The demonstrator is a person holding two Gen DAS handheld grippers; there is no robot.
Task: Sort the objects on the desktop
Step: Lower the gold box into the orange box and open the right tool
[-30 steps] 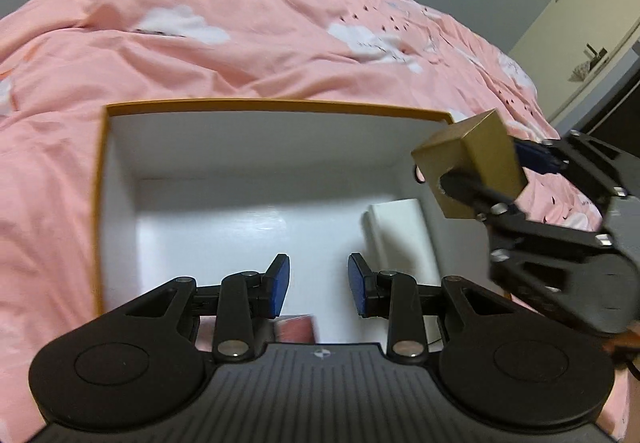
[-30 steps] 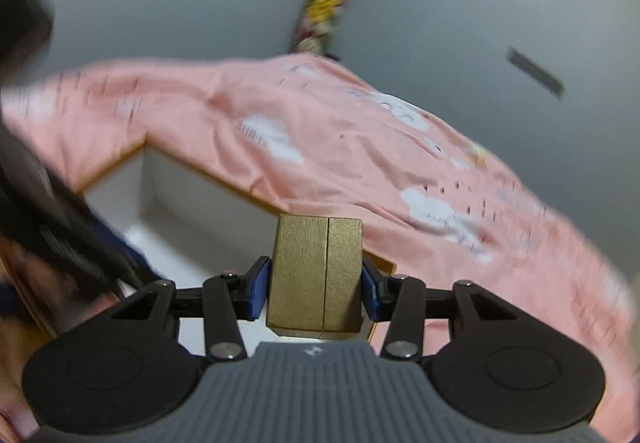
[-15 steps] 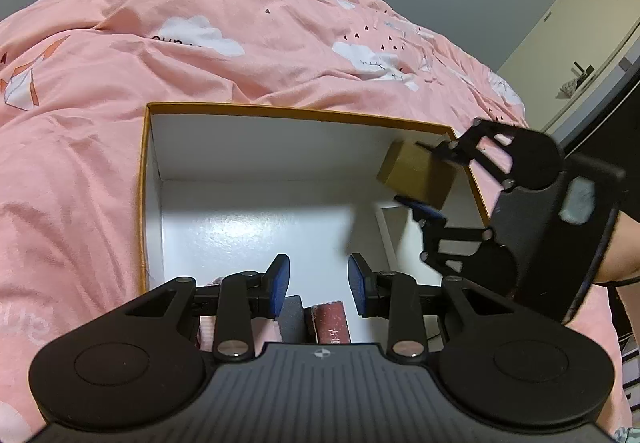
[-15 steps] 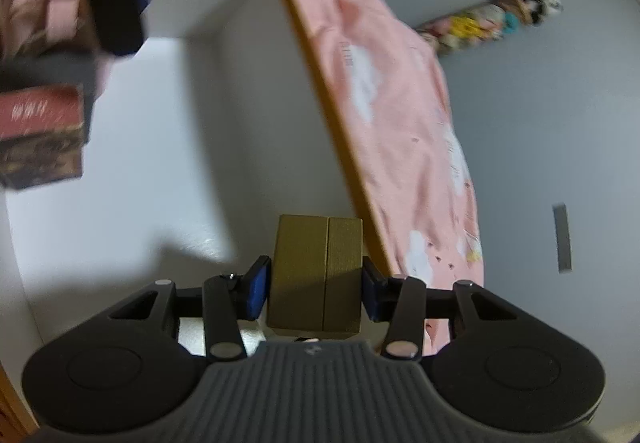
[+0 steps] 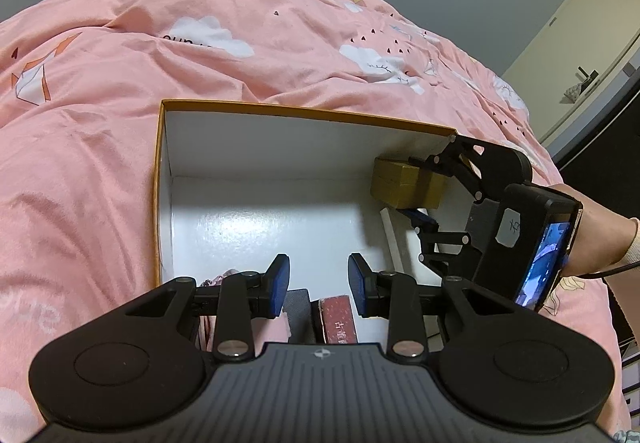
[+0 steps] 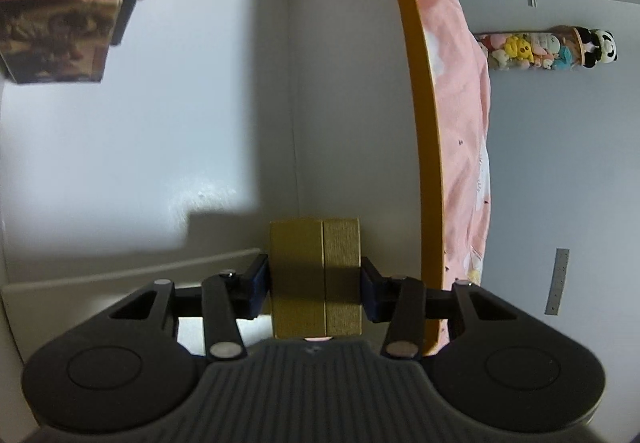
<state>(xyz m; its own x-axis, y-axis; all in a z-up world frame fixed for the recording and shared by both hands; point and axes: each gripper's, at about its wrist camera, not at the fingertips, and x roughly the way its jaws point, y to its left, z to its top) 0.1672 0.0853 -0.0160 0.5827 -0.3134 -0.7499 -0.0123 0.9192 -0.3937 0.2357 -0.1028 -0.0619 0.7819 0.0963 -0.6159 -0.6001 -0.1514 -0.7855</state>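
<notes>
A gold box is clamped between the blue pads of my right gripper, which is rolled on its side. It hangs low in the far right corner of a white storage box with an orange rim. Whether the gold box touches the floor I cannot tell. My left gripper hovers over the near side of the storage box, open, with nothing between its pads.
In the storage box lie a red patterned box, a dark item and a pink item near my left gripper, plus a white flat piece by the right wall. A pink quilt surrounds the box. A person's forearm enters from the right.
My right gripper rolled onto its side and sank with the gold box from above the rim down into the storage box's far right corner. The left gripper stayed about where it was.
</notes>
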